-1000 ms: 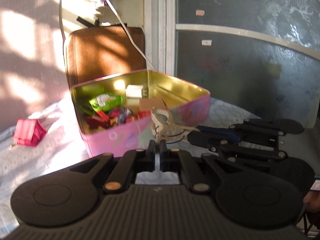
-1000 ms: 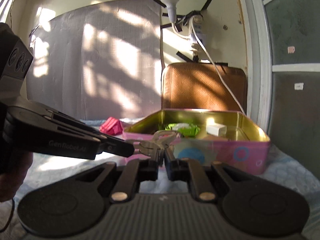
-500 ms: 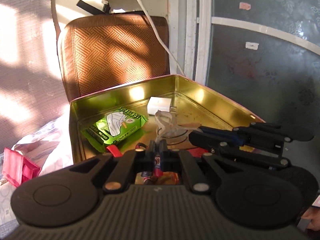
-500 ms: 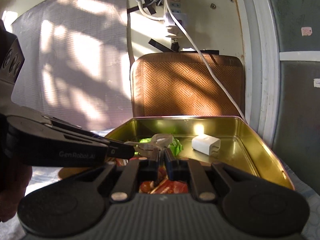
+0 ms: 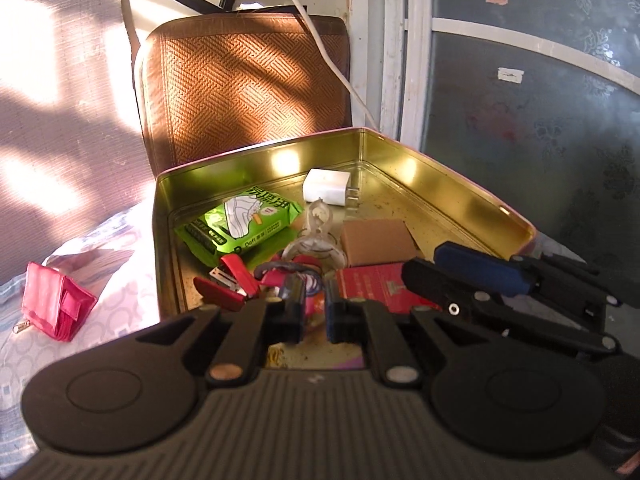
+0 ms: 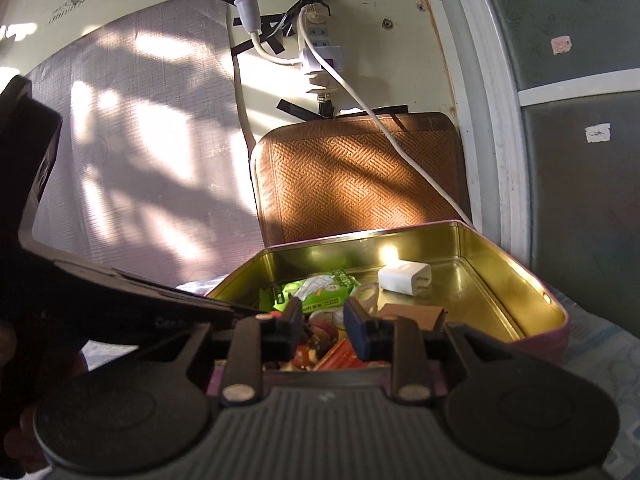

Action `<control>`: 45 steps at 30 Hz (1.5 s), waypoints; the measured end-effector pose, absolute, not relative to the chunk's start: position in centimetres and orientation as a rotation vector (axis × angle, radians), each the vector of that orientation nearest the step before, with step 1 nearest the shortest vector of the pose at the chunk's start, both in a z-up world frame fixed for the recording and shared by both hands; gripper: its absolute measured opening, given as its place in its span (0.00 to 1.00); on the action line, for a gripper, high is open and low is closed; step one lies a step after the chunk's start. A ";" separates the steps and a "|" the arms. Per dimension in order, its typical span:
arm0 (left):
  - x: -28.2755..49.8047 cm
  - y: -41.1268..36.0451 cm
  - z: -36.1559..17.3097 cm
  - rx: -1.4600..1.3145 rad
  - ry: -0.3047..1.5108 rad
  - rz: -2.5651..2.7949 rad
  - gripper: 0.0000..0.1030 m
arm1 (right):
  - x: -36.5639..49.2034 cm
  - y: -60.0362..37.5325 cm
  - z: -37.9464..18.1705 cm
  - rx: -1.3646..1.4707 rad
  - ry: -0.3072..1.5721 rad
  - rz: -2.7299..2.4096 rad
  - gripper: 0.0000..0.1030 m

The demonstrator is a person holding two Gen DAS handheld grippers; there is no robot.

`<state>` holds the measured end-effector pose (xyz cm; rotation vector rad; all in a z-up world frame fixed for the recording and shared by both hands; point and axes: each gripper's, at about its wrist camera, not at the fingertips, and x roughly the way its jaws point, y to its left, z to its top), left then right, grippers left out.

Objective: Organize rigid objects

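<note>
A pink tin box [image 5: 460, 176] with a gold inside stands on the bed; it also shows in the right wrist view [image 6: 520, 276]. A clear plastic clip [image 5: 316, 236] lies in it among a green packet [image 5: 240, 224], a white charger [image 5: 326, 186], a brown card box [image 5: 376, 240], a red stapler [image 5: 228, 280] and a red booklet [image 5: 372, 284]. My left gripper [image 5: 311, 308] is open and empty over the tin's near edge. My right gripper [image 6: 323, 320] is open and empty above the tin, just behind the clip [image 6: 366, 296]. The right gripper's fingers [image 5: 476, 270] reach in from the right.
A pink wallet [image 5: 56, 300] lies on the patterned bedsheet left of the tin. A brown woven cushion [image 5: 244, 80] leans on the wall behind it. A white cable [image 6: 384, 128] hangs from a taped power strip [image 6: 316, 52]. A frosted glass door [image 5: 540, 100] is on the right.
Both grippers have moved forward and higher over the tin. The right gripper has opened and let go of the clear clip, which now lies in the tin. The left gripper has opened too.
</note>
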<state>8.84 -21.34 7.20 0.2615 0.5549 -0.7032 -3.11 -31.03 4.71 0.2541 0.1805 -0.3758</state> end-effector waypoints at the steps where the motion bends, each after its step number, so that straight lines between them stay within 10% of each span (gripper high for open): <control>1: 8.3 -20.9 7.2 0.262 0.552 -0.703 0.12 | -3.8 -30.6 4.8 0.262 0.172 -0.373 0.24; 45: 4.0 -7.7 0.5 0.188 0.537 -0.387 0.12 | -3.3 -22.4 0.5 0.437 0.383 -0.238 0.31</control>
